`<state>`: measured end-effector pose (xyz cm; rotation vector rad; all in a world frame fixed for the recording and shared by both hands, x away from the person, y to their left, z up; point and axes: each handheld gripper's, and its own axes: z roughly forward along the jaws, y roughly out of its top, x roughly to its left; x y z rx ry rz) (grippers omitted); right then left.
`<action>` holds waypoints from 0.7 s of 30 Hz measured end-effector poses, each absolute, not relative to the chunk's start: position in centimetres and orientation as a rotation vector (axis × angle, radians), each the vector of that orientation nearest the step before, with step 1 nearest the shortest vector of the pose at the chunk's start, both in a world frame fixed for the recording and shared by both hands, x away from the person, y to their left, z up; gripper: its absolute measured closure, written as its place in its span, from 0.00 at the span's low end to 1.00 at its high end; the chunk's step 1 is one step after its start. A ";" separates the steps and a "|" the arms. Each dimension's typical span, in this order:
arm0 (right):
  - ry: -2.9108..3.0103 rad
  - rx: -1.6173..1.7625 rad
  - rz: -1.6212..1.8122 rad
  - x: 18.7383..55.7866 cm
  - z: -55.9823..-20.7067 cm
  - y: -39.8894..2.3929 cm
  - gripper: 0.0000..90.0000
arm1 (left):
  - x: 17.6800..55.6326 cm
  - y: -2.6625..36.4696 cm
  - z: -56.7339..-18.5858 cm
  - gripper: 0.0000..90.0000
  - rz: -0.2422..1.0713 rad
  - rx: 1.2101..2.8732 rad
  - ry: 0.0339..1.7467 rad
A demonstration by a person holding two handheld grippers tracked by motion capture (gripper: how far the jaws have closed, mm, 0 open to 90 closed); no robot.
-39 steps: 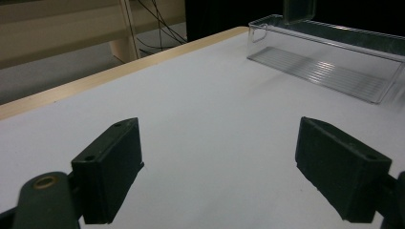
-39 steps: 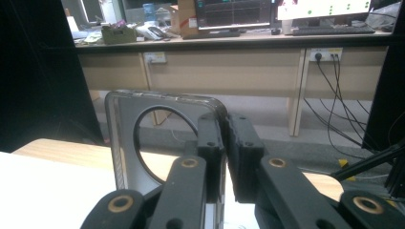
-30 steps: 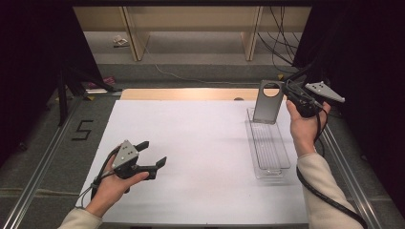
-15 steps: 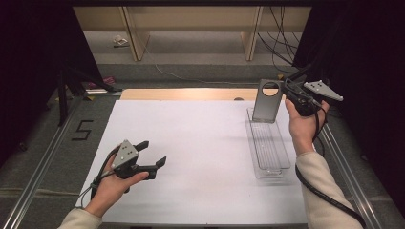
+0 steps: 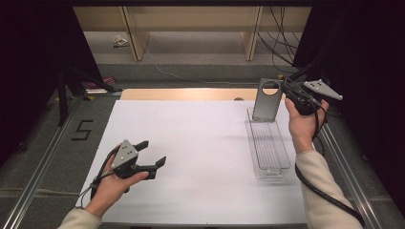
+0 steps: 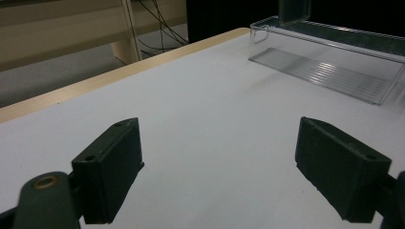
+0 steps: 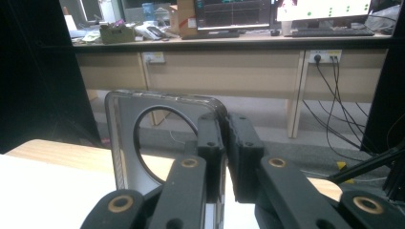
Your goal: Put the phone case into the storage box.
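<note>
Right gripper (image 5: 286, 91) clamps grey phone case (image 5: 266, 101) upright at clear tray (image 5: 267, 148) end; left gripper (image 5: 152, 153) released, empty.

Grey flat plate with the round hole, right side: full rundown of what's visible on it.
The grey flat plate with the round hole is a thin rectangular panel with rounded corners, smooth and matte; whether plastic or metal is unclear. One large circular cutout sits near its top. It stands upright, its lower end in the far end of the clear ribbed plastic tray on the white table sheet. The right gripper is shut on its upper edge beside the hole.
</note>
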<state>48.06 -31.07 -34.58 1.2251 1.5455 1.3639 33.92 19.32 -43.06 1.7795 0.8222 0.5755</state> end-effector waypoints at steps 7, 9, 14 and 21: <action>1.545 1.225 1.364 48.2 -34.6 -31.1 0.94 | 33.9 19.3 -43.1 0.17 0.576 1.780 0.822; 1.546 1.225 1.361 48.2 -34.6 -31.1 0.94 | 33.9 19.3 -43.1 0.17 0.576 1.780 0.821; 1.546 1.226 1.360 48.4 -34.7 -31.1 0.94 | 33.9 19.3 -43.1 0.17 0.576 1.780 0.821; 1.546 1.224 1.361 48.5 -34.7 -31.1 0.94 | 33.9 19.3 -43.1 0.17 0.576 1.779 0.822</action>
